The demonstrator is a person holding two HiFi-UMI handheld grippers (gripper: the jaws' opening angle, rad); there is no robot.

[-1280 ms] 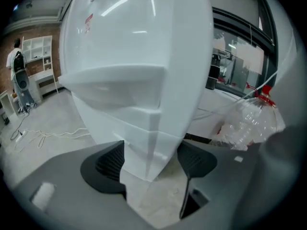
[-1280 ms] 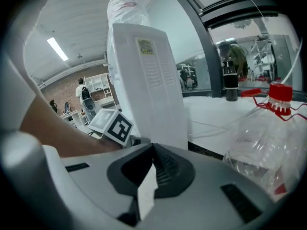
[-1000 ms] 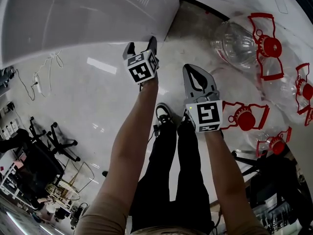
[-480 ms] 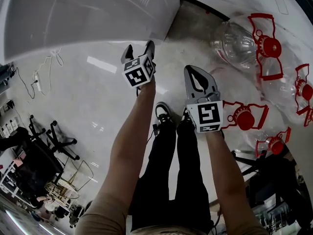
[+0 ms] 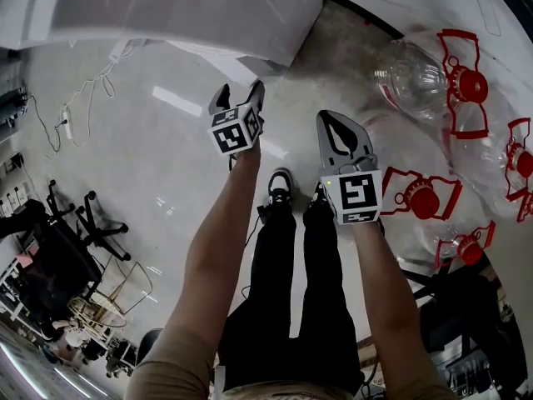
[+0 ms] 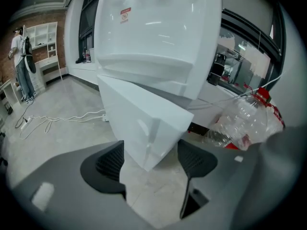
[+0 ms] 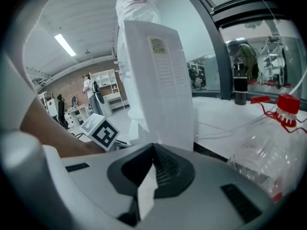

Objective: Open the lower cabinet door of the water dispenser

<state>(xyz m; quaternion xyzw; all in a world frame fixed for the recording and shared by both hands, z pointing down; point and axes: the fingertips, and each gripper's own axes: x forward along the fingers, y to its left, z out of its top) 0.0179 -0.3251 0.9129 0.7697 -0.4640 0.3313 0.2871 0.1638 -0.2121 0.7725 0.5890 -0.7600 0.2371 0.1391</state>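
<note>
head view: your left gripper hangs with its jaws spread, just under the water dispenser, which fills the frame from 10 to 12 o'clock. the cabinet door shows as a white slab jutting out beneath the dispenser's body, at 12 o'clock of that gripper. your right gripper sits at 3 o'clock of the left one, jaws pressed together and empty. clear bottles with red caps lie from 1 to 4 o'clock on the pale floor.

left gripper view: the left gripper has its jaws wide apart. the cabinet door stands swung out from the water dispenser, its lower corner poking down between the jaws. whether either pad touches it can't be read. a bottle lies at 3 o'clock.

right gripper view: the right gripper is closed on nothing. the water dispenser rises at 12 o'clock, the left gripper's marker cube shows at 9 o'clock, and a bottle at 4 o'clock.
</note>
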